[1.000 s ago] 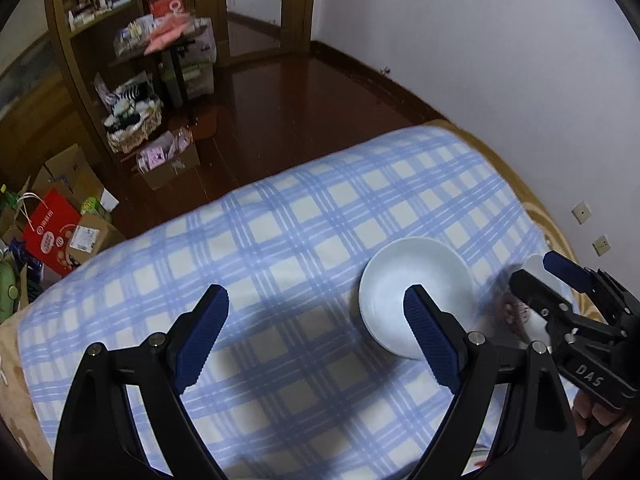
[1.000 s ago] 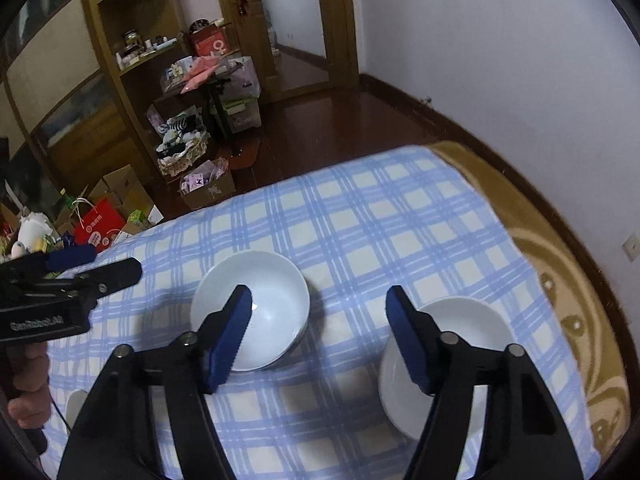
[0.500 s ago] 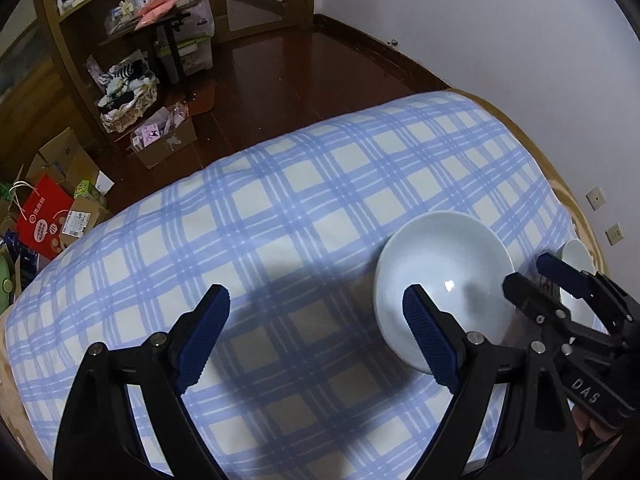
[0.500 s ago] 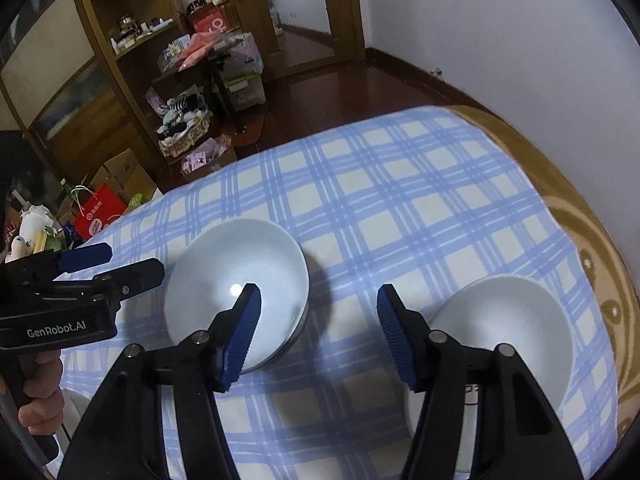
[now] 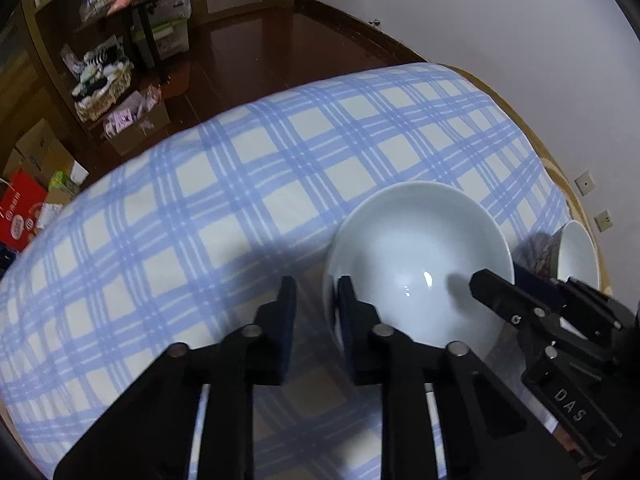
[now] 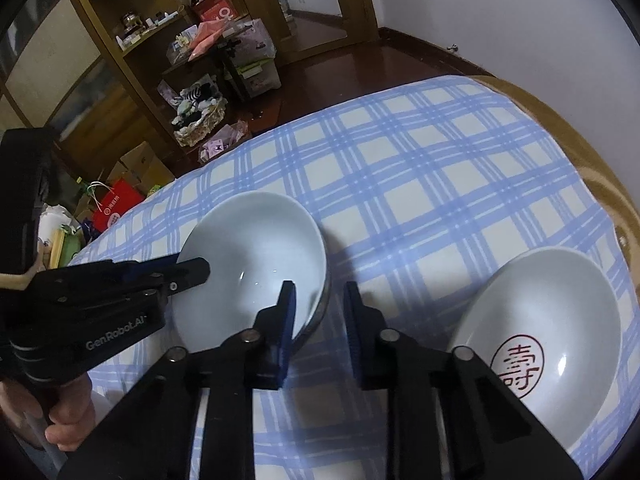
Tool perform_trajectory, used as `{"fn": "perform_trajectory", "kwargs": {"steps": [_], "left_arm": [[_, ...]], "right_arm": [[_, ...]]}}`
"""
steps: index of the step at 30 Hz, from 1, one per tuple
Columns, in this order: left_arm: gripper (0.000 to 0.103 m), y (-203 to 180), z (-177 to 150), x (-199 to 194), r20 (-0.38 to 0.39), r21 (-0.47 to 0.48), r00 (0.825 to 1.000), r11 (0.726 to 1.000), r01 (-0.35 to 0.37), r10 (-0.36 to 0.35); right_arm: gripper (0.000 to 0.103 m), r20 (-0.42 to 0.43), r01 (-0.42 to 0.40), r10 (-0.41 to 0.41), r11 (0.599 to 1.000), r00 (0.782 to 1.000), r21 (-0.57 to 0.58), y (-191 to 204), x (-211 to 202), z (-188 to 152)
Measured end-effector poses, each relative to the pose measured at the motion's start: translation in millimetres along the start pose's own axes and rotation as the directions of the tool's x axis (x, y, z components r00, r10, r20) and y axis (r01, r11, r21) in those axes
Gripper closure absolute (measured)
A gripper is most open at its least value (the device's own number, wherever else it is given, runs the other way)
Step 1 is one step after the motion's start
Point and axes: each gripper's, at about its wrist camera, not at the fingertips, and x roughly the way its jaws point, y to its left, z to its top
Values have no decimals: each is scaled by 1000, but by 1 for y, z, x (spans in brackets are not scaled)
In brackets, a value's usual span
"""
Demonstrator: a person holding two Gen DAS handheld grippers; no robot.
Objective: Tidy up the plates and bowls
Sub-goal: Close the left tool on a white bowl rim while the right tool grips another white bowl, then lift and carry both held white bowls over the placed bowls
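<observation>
Change since a second ago: both hand-held grippers have sunk toward the white bowl (image 5: 416,264), which now fills far more of each view, and their wide-spread jaws have swung in around its rim.
Left hand-held gripper (image 5: 316,304): jaws closing on the bowl's rim at about 9 o'clock on the bowl in the left wrist view; the wall sits between the blue pads, one inside, one outside, and a sliver of gap still seems to show, so I would not call it clamped yet.
Right hand-held gripper (image 6: 320,308): jaws closing at the opposite rim, about 4 o'clock on the bowl in the right wrist view; inner pad inside, outer pad apart from the wall.
Task's thing: the bowl appears to sit nested in a second one, a darker rim showing beneath it. The stamped bowl (image 6: 536,344), with a red seal mark inside, lies well apart at 4 o'clock of the right view.
Risk: glazed rim and thin wall, so an uneven pinch could let it slip or tip; lifting may drag the lower bowl up, then drop it.
Surface: table under a blue-and-white checked cloth (image 5: 248,184), soft enough to bunch.
Room: dark wood floor (image 5: 256,52), cluttered shelves (image 6: 132,36) at 11 o'clock, white wall at 1 o'clock.
</observation>
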Motion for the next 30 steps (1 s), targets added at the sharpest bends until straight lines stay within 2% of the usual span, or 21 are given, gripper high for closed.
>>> {"fn": "perform_trajectory", "kwargs": {"steps": [2,7,15,23,30], "left_arm": [[95,-3,-1,2,-7,-5,1000,1000,3,-3],[96,-10,-5,-5,12,-11,1000,1000,-15,15],[95,-12,-14,-23,14,-20,999,999,-33,33],[95,-5,-22,-65,50,-20,997,998,-64,65],[95,2,-44,-103,67,-24,994,996,-82,84]], "right_arm": [[83,-14,-6,6,1000,1000,2,2,2,-1],[87,-30,53,-53,998,998,-18,8,3,-3],[89,-11,62,-63,996,998,-65,17,-14,-5],[90,17,48,-47,996,999,-81,41,-45,-9],[90,31,23,-20,995,999,-97,64,-75,-20]]}}
